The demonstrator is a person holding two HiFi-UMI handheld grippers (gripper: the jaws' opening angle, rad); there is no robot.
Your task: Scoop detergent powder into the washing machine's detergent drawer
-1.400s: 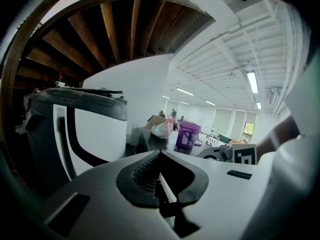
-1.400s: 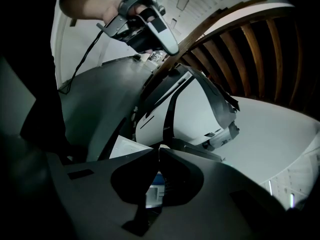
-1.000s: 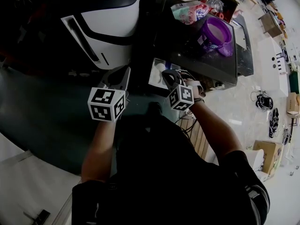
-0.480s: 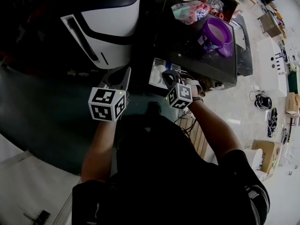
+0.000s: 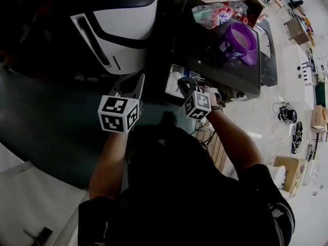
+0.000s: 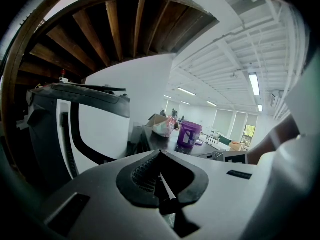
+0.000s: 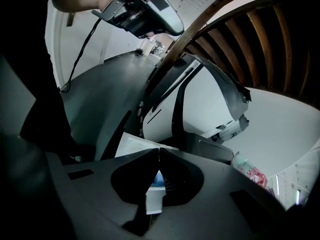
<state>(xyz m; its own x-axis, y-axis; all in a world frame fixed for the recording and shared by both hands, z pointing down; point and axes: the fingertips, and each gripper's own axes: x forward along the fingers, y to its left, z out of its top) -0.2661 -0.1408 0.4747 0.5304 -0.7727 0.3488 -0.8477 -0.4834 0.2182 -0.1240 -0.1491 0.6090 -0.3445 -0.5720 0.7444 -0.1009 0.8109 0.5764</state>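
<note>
A dark table [image 5: 218, 73] is carrying the purple detergent tub [image 5: 238, 41] beside the washing machine [image 5: 125, 19]. My right gripper [image 5: 184, 85] is clenching a white-and-blue piece, probably the scoop [image 7: 154, 196], just above the white drawer [image 5: 173, 83], presumably for dosing. My left gripper [image 5: 136, 83] is waiting clenched and empty, clear of the drawer.

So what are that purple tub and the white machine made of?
Tub: looks like plastic, purple with a soft sheen, its inside glowing paler as if translucent. Machine: smooth white panels with dark trim, probably moulded plastic or painted metal; can't tell which.
</note>
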